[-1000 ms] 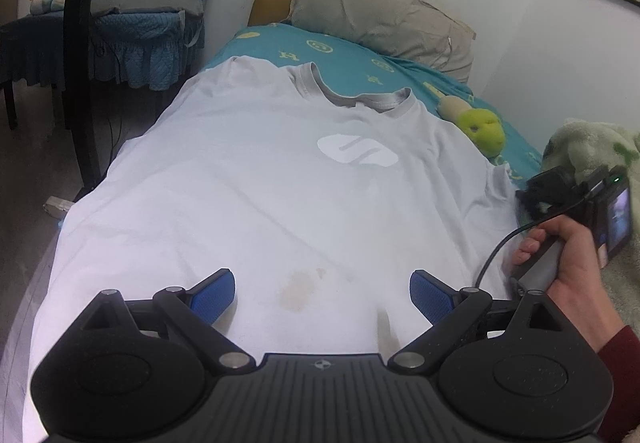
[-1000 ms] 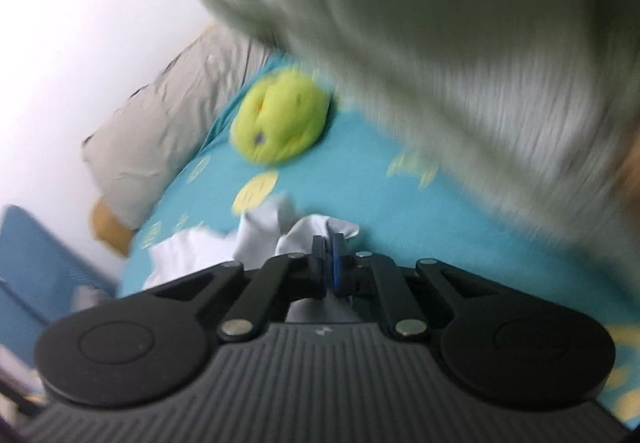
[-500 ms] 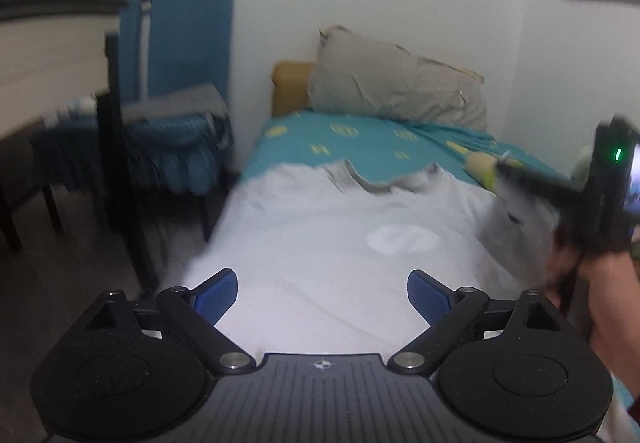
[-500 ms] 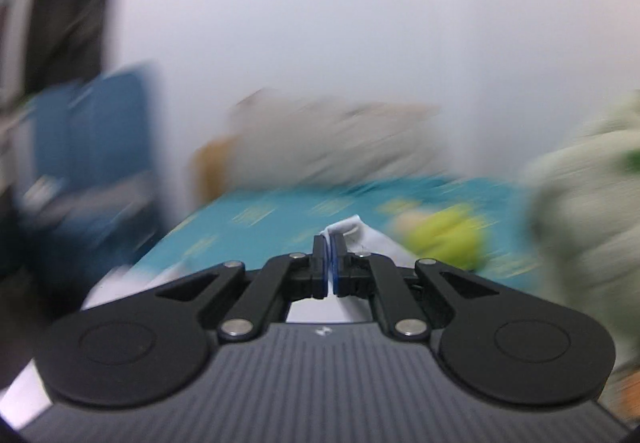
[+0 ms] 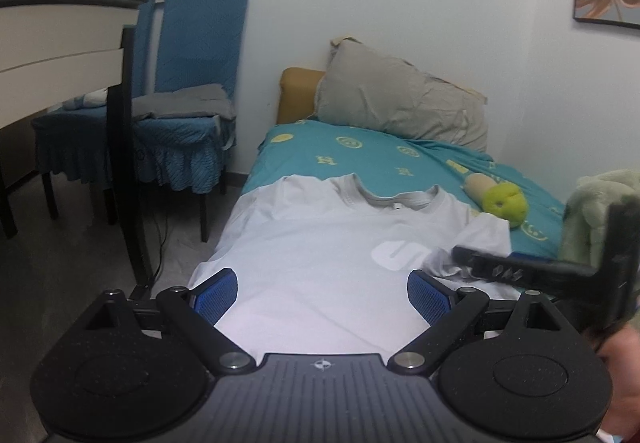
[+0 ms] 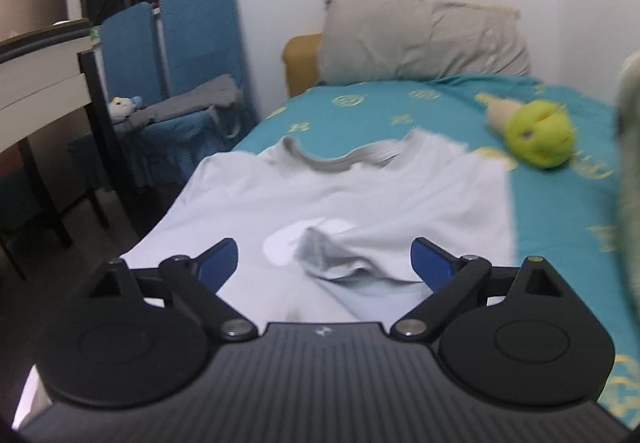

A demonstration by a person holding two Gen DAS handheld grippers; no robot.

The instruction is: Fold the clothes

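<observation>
A white T-shirt [image 5: 320, 243] with a grey collar and a white chest logo lies flat on the bed, collar toward the pillow; it also shows in the right wrist view [image 6: 360, 195]. Its right sleeve [image 6: 340, 263] is folded inward over the chest beside the logo. My left gripper [image 5: 322, 293] is open and empty above the shirt's lower part. My right gripper [image 6: 324, 261] is open and empty, just above the folded sleeve. The right gripper also shows in the left wrist view [image 5: 520, 269] over the shirt's right side.
The bed has a teal sheet [image 5: 380, 155] and a grey pillow [image 5: 400, 99] at the head. A yellow-green plush toy [image 5: 504, 205] and a pale green blanket [image 5: 600, 211] lie right of the shirt. Blue chairs [image 5: 192, 83] and a desk [image 5: 60, 43] stand left.
My right gripper carried the right sleeve inward over the chest, then opened and let it go. The left gripper rose and tilted up, staying open.
</observation>
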